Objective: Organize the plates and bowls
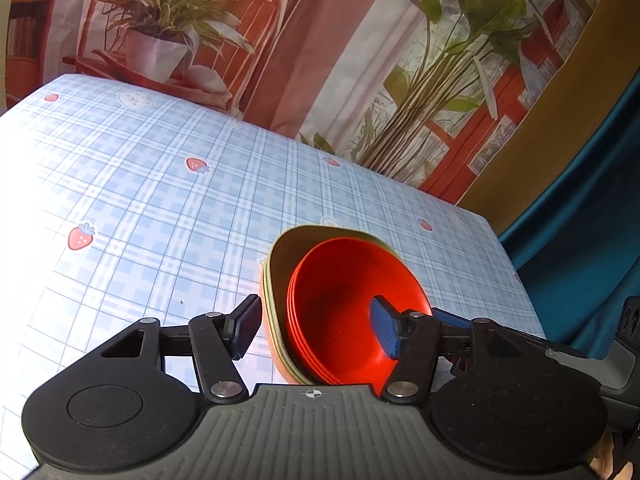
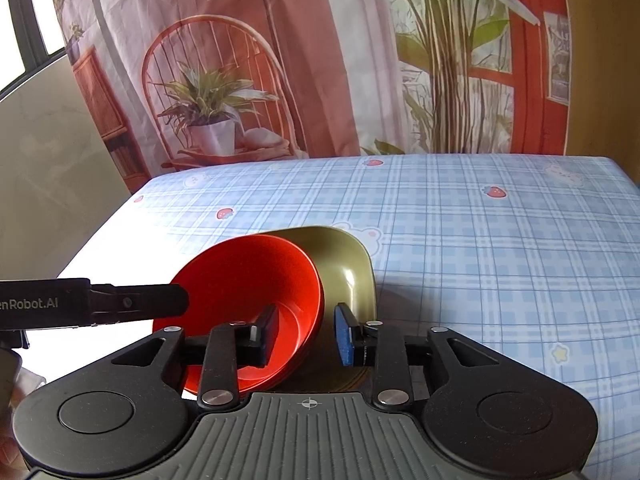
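Note:
A stack of red bowls (image 1: 344, 312) sits nested inside a stack of olive-green square plates (image 1: 280, 248) on the checked tablecloth. My left gripper (image 1: 316, 330) straddles the stack's near edge, left finger outside the green plates, right finger inside the red bowls; the jaws stand apart. In the right wrist view the red bowls (image 2: 248, 280) and green plates (image 2: 344, 256) appear again. My right gripper (image 2: 306, 338) straddles the rim of the stack, left finger inside the bowls, right finger outside by the green plate. The left gripper's finger (image 2: 132, 300) reaches in from the left.
The table (image 1: 160, 184) is covered by a blue checked cloth with strawberry prints. A printed backdrop of plants and a chair hangs behind it. The table's right edge (image 1: 516, 272) drops off beside a teal curtain.

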{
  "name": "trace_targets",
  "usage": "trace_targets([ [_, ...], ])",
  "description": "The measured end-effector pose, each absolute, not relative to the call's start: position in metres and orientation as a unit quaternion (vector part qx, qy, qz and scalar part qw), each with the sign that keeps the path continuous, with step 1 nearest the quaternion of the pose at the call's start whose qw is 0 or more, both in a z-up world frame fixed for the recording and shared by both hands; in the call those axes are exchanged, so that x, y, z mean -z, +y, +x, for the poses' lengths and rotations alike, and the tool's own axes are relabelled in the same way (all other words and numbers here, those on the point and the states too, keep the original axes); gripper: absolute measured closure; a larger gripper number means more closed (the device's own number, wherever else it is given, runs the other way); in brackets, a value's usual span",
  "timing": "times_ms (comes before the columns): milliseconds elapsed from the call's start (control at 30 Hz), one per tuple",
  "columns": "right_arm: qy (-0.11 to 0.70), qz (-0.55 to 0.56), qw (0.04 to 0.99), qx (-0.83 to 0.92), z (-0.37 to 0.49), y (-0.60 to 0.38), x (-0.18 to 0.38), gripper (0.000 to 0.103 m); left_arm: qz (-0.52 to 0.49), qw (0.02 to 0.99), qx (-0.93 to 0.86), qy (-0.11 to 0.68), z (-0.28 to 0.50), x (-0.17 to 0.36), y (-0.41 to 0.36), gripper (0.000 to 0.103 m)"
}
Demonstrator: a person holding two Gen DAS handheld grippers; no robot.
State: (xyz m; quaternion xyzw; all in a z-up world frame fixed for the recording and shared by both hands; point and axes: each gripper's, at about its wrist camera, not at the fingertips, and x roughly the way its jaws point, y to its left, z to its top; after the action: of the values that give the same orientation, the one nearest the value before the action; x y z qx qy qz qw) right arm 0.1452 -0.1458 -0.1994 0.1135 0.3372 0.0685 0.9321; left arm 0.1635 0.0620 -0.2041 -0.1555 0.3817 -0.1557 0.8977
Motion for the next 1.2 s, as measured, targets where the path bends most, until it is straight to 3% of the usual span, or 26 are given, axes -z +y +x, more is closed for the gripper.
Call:
trace_targets([
  [167, 0.322, 0.118, 0.938, -0.055, 0.136, -0.154, 0.186, 0.048, -0.119, 0.911, 0.14, 0.37, 0.154, 0.189, 0.058, 0.026],
  [233, 0.312, 0.122, 0.941, -0.053, 0.129, -0.157, 0.179, 0.035, -0.108, 0.913, 0.137, 0.369, 0.149, 0.183, 0.057, 0.011],
  [367, 0.298, 0.12, 0.946, -0.046, 0.113, -0.161, 0.166, 0.021, -0.078, 0.925, 0.121, 0.351, 0.135, 0.168, 0.059, 0.005],
  [433, 0.291, 0.118, 0.949, -0.037, 0.104, -0.163, 0.159, 0.0, -0.065, 0.929, 0.116, 0.346, 0.128, 0.161, 0.062, 0.005],
  [600, 0.272, 0.103, 0.957, -0.019, 0.081, -0.163, 0.136, 0.0, -0.042, 0.94, 0.102, 0.323, 0.103, 0.137, 0.071, 0.0],
  [1200, 0.241, 0.063, 0.969, 0.007, -0.044, -0.133, 0.068, 0.0, 0.029, 0.96, 0.098, 0.262, -0.012, 0.063, 0.074, 0.0],
])
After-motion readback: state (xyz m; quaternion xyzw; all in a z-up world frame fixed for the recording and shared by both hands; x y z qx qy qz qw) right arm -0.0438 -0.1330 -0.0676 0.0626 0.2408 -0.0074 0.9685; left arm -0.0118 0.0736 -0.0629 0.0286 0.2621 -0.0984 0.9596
